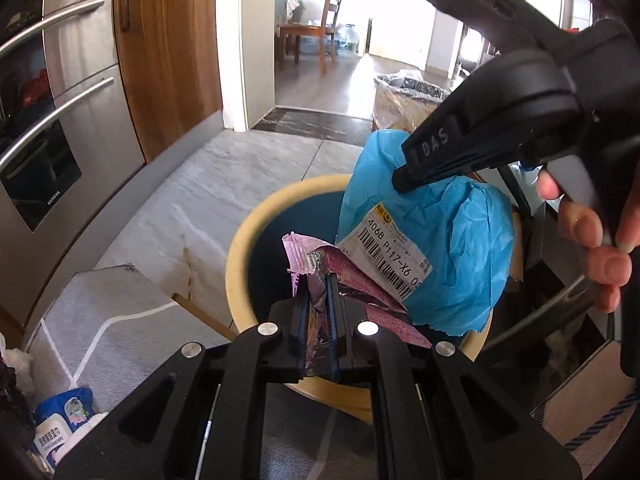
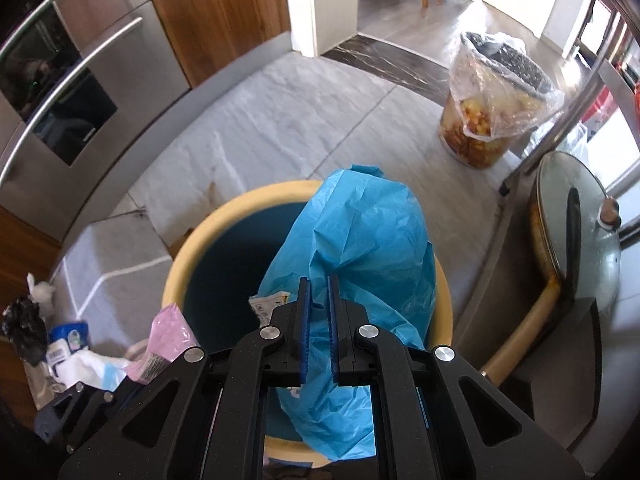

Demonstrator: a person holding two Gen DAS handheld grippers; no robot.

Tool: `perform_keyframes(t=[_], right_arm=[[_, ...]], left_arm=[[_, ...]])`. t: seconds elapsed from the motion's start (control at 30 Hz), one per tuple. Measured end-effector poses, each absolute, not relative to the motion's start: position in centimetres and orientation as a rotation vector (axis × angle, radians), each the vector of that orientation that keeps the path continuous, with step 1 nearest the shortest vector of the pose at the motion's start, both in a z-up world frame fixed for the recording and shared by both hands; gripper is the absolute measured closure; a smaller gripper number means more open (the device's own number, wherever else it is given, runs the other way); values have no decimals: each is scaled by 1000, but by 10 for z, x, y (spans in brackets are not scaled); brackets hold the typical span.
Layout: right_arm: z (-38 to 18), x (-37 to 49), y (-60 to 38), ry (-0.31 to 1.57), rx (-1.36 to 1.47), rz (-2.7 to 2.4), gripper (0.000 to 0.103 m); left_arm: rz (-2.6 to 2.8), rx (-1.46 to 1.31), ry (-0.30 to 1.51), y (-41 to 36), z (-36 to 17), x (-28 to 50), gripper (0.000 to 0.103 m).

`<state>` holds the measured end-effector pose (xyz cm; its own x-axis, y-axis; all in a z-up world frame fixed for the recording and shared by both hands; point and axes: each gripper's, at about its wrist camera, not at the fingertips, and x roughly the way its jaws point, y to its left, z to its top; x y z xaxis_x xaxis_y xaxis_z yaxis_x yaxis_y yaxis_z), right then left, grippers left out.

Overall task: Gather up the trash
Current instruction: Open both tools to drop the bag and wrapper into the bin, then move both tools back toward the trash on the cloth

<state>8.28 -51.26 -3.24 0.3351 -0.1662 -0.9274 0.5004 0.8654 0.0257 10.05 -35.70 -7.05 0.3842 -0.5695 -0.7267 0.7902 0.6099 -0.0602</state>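
Left gripper [image 1: 319, 312]: clamped on pink wrapper [image 1: 316, 258], held over bin [image 1: 256, 220] mouth. Right gripper [image 2: 319, 320]: pinching blue mailer bag [image 2: 360, 240], which droops into same bin and fills its right half; label [image 1: 386, 256] facing left camera. Wrapper touching bag at label edge. Nearby on floor: wipes pack [image 1: 66, 412] and tissue [image 2: 40, 290] at left, lined food-waste pail [image 2: 496, 104] well apart toward doorway, pot lid [image 2: 580, 236] leaning just right of bin. Oven [image 1: 52, 120] at left.
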Motion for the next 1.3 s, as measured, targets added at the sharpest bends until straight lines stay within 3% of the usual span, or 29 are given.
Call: perform_keyframes(t=[0.07,0.23,0.27,0.33,0.47,0.53,0.73,0.8,0.93,1.3], right_arm=[[-33,83,-516,1156,339,-451,90],[-31,83,-519,1153,347,-475,63],[-30,83,-520,1151,346,-479,63],[-29,83,-521,1146,357,-480,60],[-25,84,-519,1127,364,-474,56],[-21,84,-515,1108,346,-468,46],[-3,80,-506,1029,326,-464,17],[2,78,-502,1010,318,-467,12],[10,74,-497,982,326,-470,10],[27,78,-463,899,383,-457,7]], left_arm=[[-893,304,804,-357,-73,102,93],[-881,302,815,-355,-77,107,76],[-879,298,817,-354,-77,107,74],[-869,292,816,-354,-76,106,54],[-855,290,791,-349,-69,103,46],[-844,270,782,-343,-63,101,35],[-786,234,771,-315,-44,96,23],[-761,215,758,-299,-32,94,14],[-726,212,694,-267,-5,86,6],[-585,182,656,-180,27,68,5]])
